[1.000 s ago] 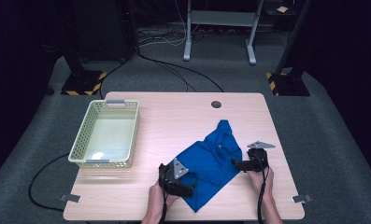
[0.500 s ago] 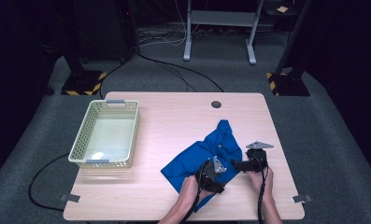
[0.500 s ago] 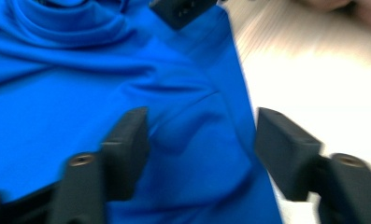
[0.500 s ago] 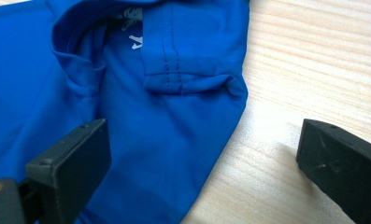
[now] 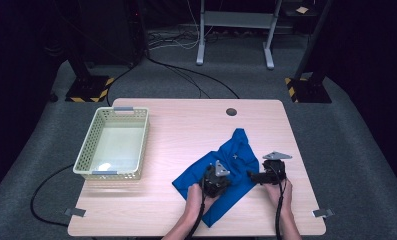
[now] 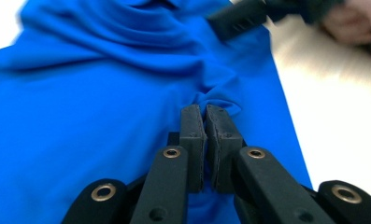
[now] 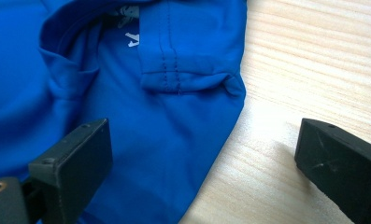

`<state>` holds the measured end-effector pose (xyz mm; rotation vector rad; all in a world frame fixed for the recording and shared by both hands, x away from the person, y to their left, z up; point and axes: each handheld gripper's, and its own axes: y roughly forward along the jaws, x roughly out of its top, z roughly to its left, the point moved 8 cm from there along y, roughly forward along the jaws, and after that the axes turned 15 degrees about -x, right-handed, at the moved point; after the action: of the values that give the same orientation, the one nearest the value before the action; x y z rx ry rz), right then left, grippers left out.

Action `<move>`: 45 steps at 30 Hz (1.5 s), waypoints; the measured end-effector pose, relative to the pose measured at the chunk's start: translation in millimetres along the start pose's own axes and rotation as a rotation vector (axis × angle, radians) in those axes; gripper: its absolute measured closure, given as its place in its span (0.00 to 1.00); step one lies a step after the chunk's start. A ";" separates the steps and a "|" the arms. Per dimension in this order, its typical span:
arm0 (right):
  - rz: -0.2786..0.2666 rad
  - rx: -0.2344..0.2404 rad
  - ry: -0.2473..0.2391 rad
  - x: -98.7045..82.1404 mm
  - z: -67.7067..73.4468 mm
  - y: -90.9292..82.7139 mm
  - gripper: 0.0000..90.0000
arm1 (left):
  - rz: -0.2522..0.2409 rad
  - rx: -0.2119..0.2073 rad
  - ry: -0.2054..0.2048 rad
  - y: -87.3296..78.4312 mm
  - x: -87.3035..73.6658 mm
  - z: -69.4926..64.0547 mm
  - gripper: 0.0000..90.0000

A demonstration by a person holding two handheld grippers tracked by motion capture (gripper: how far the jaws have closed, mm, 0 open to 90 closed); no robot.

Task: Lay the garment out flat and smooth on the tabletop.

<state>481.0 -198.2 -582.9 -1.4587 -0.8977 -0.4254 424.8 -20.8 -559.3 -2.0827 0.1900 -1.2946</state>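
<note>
A blue garment [image 5: 237, 154] lies crumpled on the right half of the wooden table [image 5: 181, 125]. My left gripper [image 5: 225, 182] rests on the cloth's middle. Its jaws have just been closing, and in the left gripper view they stand shut on a pinched fold of the blue garment [image 6: 103, 93], the left gripper [image 6: 205, 111] gathering wrinkles at its tips. My right gripper [image 5: 252, 175] sits at the garment's right edge, pointing left. In the right gripper view the right gripper [image 7: 204, 156] is open, one jaw over the blue garment [image 7: 164, 121], the other over bare wood.
A pale yellow mesh basket [image 5: 86, 162] stands on the table's left half. A round cable hole [image 5: 231, 111] sits near the far edge. Cables trail from both grippers toward the near edge. Dark floor, stands and wires lie beyond the table.
My left gripper has moved right across the garment, from its left part to its middle, close to the right gripper, and its jaws have shut on a fold. The right gripper has stayed put.
</note>
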 end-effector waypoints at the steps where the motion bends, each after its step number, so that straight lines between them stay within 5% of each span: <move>1: 0.000 -0.004 -0.004 0.0 0.3 0.2 0.04 | -0.019 0.008 -0.021 -6.7 0.9 6.3 0.95; 6: 0.004 -0.013 -0.015 -0.4 1.2 0.4 0.04 | -0.073 0.047 -0.132 -37.3 -2.5 43.7 0.95; 9: 0.004 -0.012 -0.017 -0.3 1.2 0.5 0.04 | -0.027 0.072 -0.184 -44.7 -15.5 63.4 0.91; 12: 0.004 -0.013 -0.016 -0.2 1.3 0.6 0.04 | 0.002 0.079 -0.212 -48.4 -26.6 70.0 0.76; 15: 0.005 -0.012 -0.014 -0.2 1.2 0.6 0.04 | -0.019 0.094 -0.190 -54.0 -22.3 62.3 0.54; 19: 0.004 -0.013 -0.015 0.0 1.2 0.8 0.04 | -0.036 0.088 -0.118 -48.0 -3.0 41.6 0.40; 26: 0.004 -0.013 -0.012 0.0 1.1 0.7 0.04 | 0.062 0.098 -0.001 -2.6 16.4 22.6 0.32; 30: 0.004 -0.013 -0.015 -0.1 1.2 0.7 0.04 | 0.107 0.138 0.030 17.4 16.6 21.7 0.38; 31: 0.003 -0.014 -0.019 0.0 1.3 0.8 0.04 | 0.119 0.155 0.038 20.2 15.9 22.9 0.49; 33: 0.003 -0.015 -0.020 -0.1 1.5 0.8 0.04 | 0.124 0.171 0.042 22.5 15.6 26.3 0.55; 34: 0.004 -0.016 -0.021 -0.1 1.6 0.8 0.04 | 0.118 0.174 0.047 22.2 15.8 29.0 0.71; 39: 0.004 -0.018 -0.022 -0.1 1.5 0.9 0.04 | 0.086 0.150 0.024 13.5 21.4 41.9 0.90; 45: 0.004 -0.020 -0.023 -0.1 1.4 0.9 0.05 | 0.029 0.138 -0.018 -3.1 33.4 54.8 0.93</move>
<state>481.2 -196.7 -583.7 -1.4855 -0.9109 -0.4169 486.8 -8.0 -548.2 -1.9673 0.1197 -1.2359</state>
